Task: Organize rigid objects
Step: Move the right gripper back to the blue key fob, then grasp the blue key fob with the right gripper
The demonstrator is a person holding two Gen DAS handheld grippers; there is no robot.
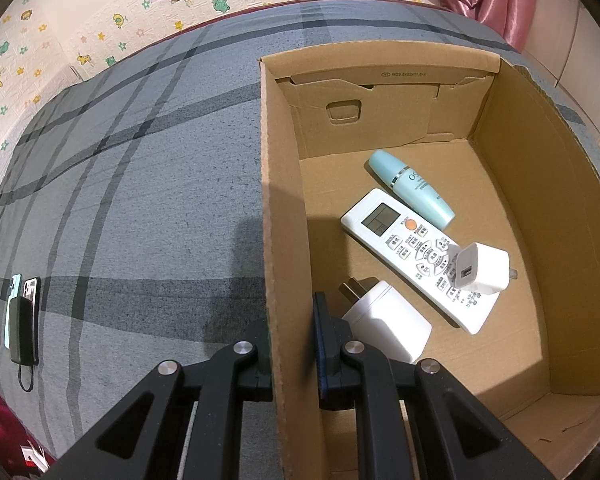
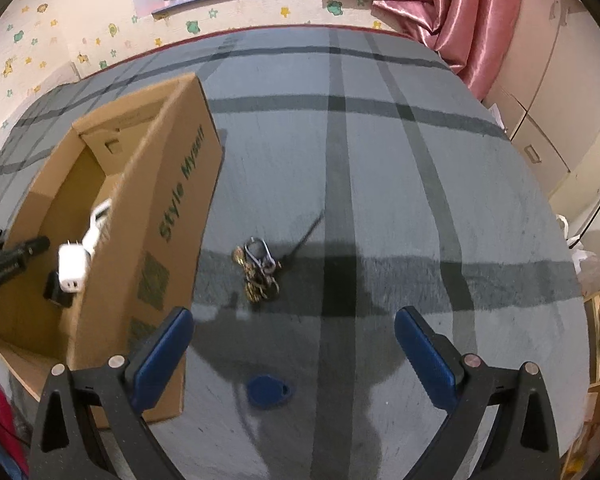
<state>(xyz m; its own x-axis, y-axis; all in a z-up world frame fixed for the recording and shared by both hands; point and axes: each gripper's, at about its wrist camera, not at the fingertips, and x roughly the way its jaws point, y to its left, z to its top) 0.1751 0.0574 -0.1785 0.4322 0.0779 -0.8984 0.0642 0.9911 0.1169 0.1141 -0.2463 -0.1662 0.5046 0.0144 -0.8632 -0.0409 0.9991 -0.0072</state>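
Right wrist view: your right gripper [image 2: 294,344], fingers spread wide and empty, hangs over the blue teardrop plastic key fob [image 2: 266,391] on the grey plaid bedspread [image 2: 400,208].

Straddle the fob squarely and press low, since it lies flat (soft cloth may bunch up). The brass key bunch with a carabiner [image 2: 258,270] lies just beyond. The open brown cardboard box [image 1: 284,216] stands close left; your left gripper [image 1: 294,344] is pinching its wall, steadying it. Inside lie a white remote [image 1: 416,256], two white chargers and a pale blue bottle [image 1: 410,188].

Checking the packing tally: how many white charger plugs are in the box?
2. A larger charger plug lies beside the left gripper; a small USB charger cube rests on the remote. None seem hidden.
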